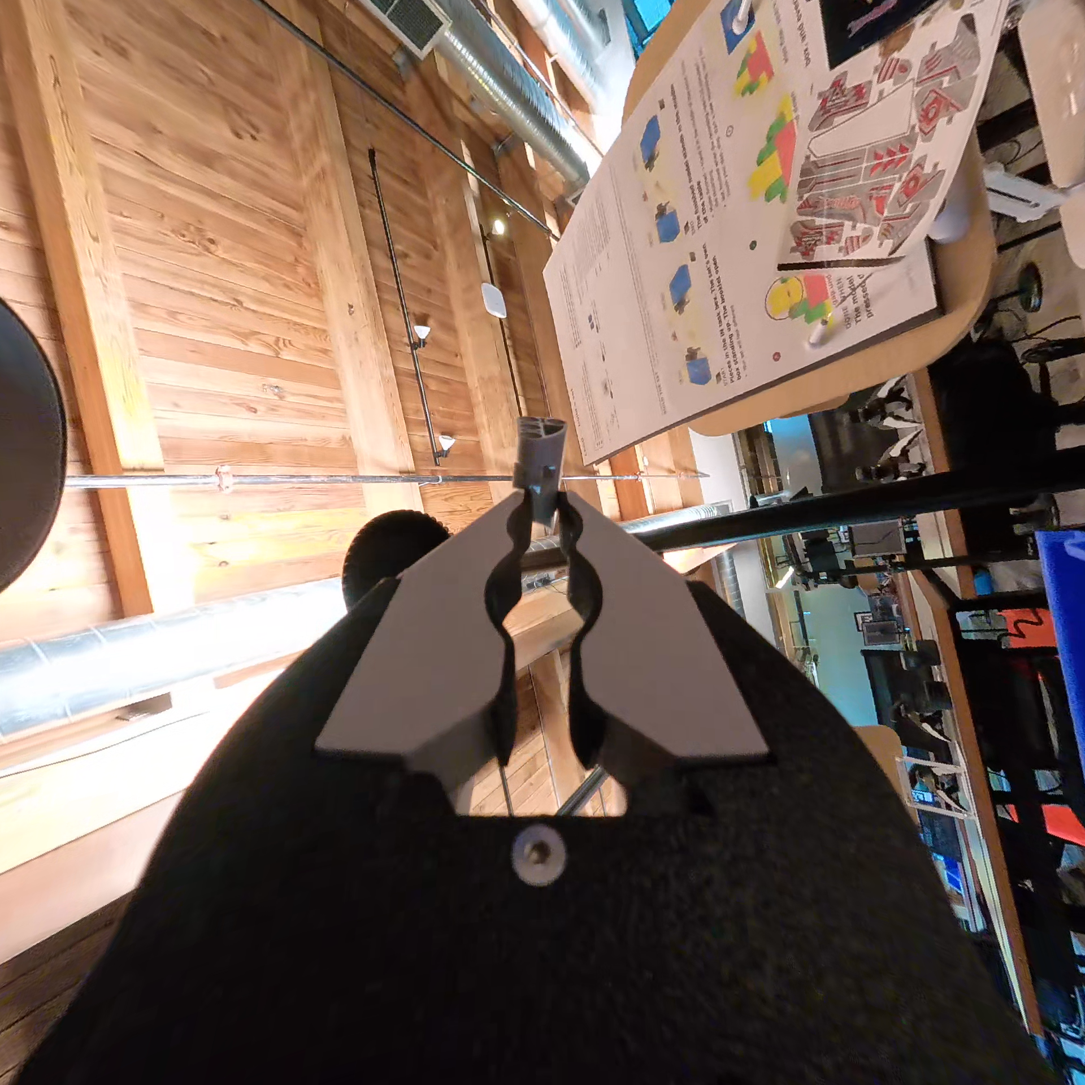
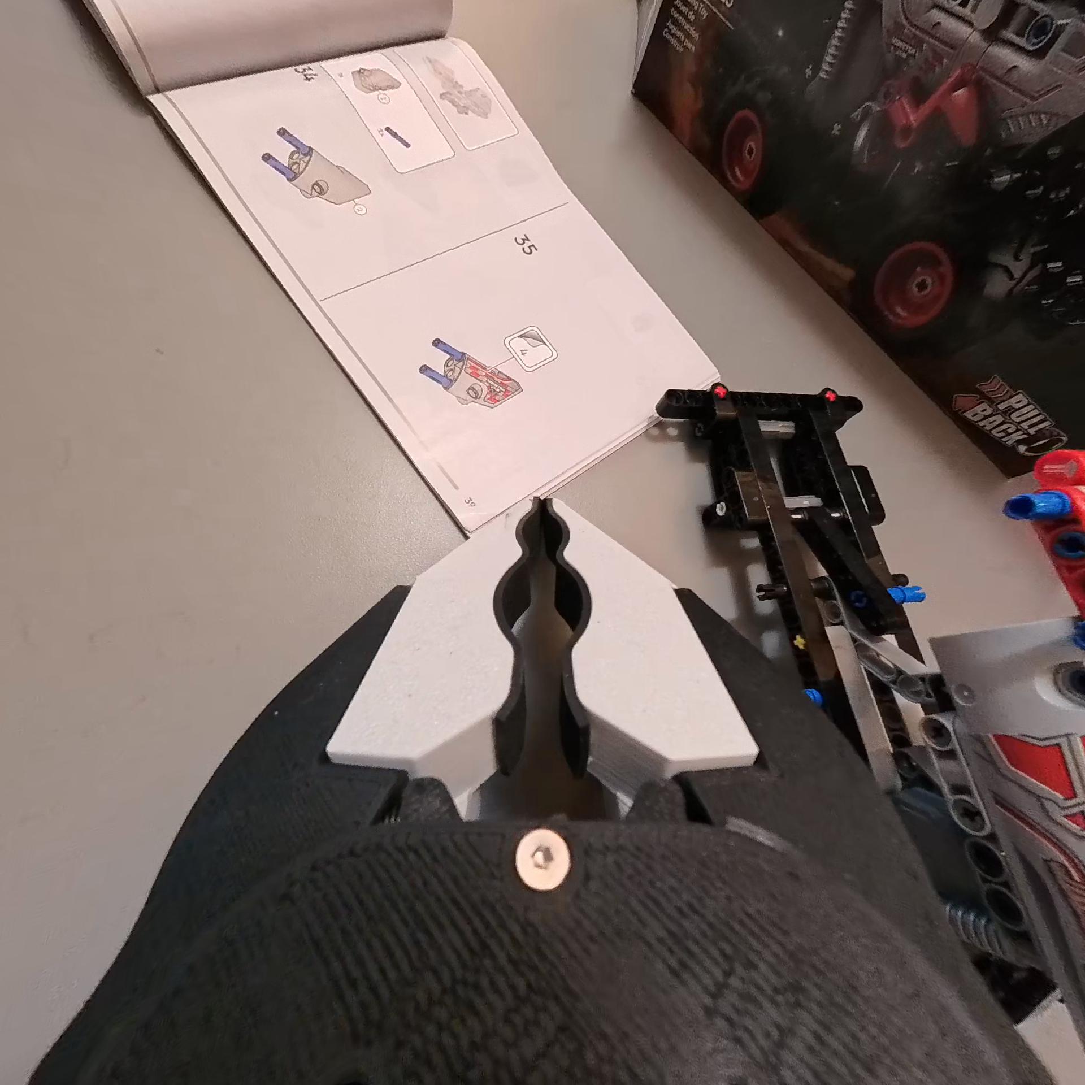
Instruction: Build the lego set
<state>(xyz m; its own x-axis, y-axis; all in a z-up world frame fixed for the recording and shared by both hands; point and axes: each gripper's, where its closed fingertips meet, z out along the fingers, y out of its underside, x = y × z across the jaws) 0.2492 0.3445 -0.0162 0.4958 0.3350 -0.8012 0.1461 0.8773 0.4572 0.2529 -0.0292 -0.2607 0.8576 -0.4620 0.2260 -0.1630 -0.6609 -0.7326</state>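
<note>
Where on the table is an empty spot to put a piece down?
The bare grey table left of the open instruction booklet is free. It is crowded on the right: the black frame, the set's box and the red-and-grey model part sit close together.

A large white printed sheet with coloured block pictures point(image 1: 734, 235) lies on a rounded tan wooden tabletop point(image 1: 969, 282). Beside that sheet runs a ribbed silver metal duct point(image 1: 516, 94), fixed under the plank wooden ceiling point(image 1: 205, 264).

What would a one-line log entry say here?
left gripper: shut on grey piece, raised | right gripper: shut, empty, near booklet | black chassis: on table
</note>
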